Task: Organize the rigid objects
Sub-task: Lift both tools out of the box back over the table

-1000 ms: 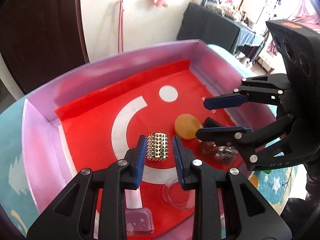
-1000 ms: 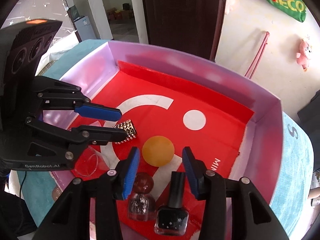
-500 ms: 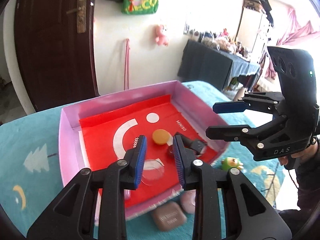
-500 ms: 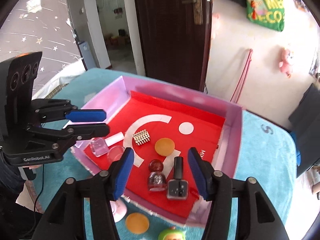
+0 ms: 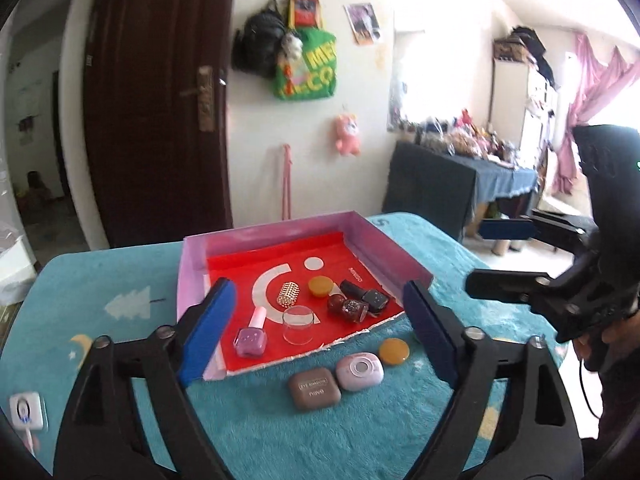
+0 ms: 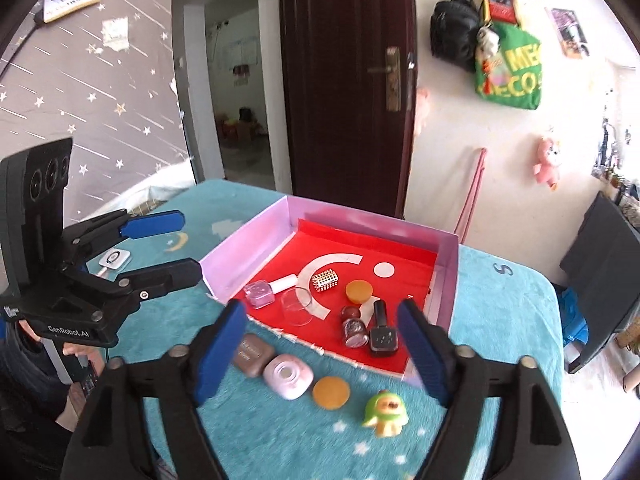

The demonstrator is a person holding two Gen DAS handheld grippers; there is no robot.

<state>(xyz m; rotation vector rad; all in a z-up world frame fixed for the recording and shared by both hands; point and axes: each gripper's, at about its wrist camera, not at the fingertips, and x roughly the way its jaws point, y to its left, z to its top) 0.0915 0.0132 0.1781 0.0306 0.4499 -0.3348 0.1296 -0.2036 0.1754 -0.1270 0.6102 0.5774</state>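
Both tools hang above the surface [image 5: 248,432], tilted down toward the tray [image 6: 244,256]. The left tool [image 5: 320,332] and right tool [image 6: 322,354] are spreading, nothing between their jaws.

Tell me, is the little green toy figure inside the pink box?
No, the little green toy figure stands on the teal cloth outside the pink box.

blanket [image 5: 360,432]: fluffy cloth | cup [image 5: 297,325]: clear glossy | door [image 5: 160,100]: dark wood

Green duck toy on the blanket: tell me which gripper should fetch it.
Probably right. The green duck toy lies just below the right gripper, whose opening jaws are empty; the left gripper view barely shows it.
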